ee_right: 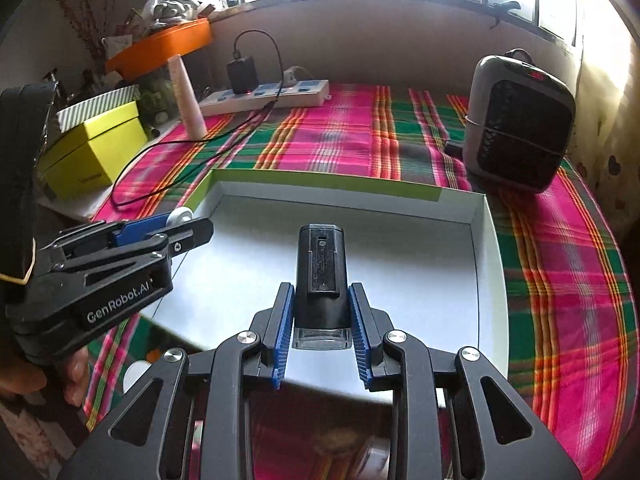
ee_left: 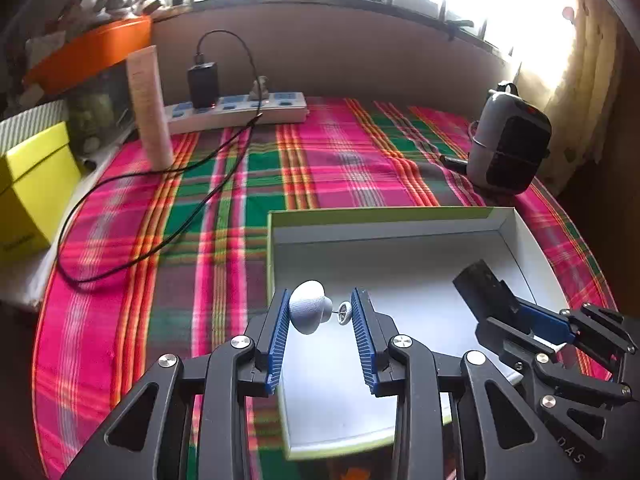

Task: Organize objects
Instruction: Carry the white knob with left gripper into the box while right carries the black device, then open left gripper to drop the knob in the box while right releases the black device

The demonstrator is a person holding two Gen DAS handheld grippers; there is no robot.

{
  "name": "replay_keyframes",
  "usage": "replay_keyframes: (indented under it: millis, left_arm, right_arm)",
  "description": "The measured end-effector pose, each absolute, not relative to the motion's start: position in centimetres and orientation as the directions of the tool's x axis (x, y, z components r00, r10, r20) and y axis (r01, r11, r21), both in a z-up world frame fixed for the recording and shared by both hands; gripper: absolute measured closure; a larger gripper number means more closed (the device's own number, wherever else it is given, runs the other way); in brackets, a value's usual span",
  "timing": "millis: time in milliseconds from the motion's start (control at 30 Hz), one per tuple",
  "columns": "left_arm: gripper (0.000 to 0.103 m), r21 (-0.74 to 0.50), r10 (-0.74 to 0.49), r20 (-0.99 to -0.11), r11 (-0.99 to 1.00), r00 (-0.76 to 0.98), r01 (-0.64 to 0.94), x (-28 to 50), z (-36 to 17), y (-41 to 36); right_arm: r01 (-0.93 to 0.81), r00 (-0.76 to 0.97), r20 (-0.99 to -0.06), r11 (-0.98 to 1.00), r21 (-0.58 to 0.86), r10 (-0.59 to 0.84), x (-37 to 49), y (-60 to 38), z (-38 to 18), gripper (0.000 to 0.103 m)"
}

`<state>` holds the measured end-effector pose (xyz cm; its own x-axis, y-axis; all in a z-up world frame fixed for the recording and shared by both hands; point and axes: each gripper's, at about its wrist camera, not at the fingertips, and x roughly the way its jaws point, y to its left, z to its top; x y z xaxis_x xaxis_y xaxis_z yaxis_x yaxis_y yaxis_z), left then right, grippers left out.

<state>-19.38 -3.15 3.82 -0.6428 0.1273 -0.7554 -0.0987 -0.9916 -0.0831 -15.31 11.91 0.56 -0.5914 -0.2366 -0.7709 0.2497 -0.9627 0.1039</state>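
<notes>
While both loads hang over the shallow white box (ee_right: 490,280) at the lower centre of each frame, neither has been set down. The left gripper (ee_left: 320,312) is clamped across a small white mushroom-shaped piece (ee_left: 308,306), its rounded cap against one blue ribbed pad and a little disc on a thin pin (ee_left: 344,314) against the other; it looks light, hard and smooth. Because the cap is curved and the pin slender, I judge this an awkward hold that could pivot or snap out, and a grip across the cap's broad sides would be steadier. The right gripper (ee_right: 320,320) is closed on a black block-like device (ee_right: 320,268), rigid plastic with flat sides, a ridged panel on top and a clear window at its near end. It seems denser than the white piece, and the flat flanks suit the ridged pads well. The box looks like thin card with a green outer edge, stiff enough to receive both but easily nudged on the soft plaid cloth (ee_left: 344,152). A white power strip (ee_left: 240,110) lies in the upper left, a grey heater (ee_right: 520,120) in the upper right.
</notes>
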Motion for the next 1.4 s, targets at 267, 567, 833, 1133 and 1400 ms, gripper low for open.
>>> replay_keyframes:
  millis: [267, 567, 833, 1133, 1400]
  left_arm:
    - [0.073, -0.071, 0.118, -0.761, -0.993, -0.638, -0.099, -22.0, 3.3, -2.6]
    - [0.073, -0.036, 0.100, -0.776, -0.993, -0.622, -0.115, -23.2, 2.5, -1.7]
    - [0.073, -0.013, 0.094, -0.777, -0.991, -0.622, -0.132, -23.8, 2.1, -1.2]
    - [0.072, -0.017, 0.110, -0.791, -0.987, -0.602, -0.159, -24.0, 1.6, -0.8]
    - [0.060, -0.032, 0.132, -0.779, -0.985, -0.613, -0.172, -23.7, 1.9, -0.7]
  right_arm:
    - [0.239, -0.589, -0.776, -0.966, 0.101, -0.226, -16.5, 12.1, 0.3, 0.075]
    - [0.226, -0.589, -0.777, -0.969, 0.103, -0.220, -17.4, 12.2, 0.1, 0.075]
    - [0.224, -0.589, -0.778, -0.969, 0.103, -0.219, -17.6, 12.2, 0.0, 0.075]
    - [0.224, -0.590, -0.778, -0.970, 0.099, -0.216, -17.8, 12.2, -0.1, 0.075]
    - [0.218, -0.589, -0.780, -0.971, 0.096, -0.210, -18.1, 12.1, -0.2, 0.075]
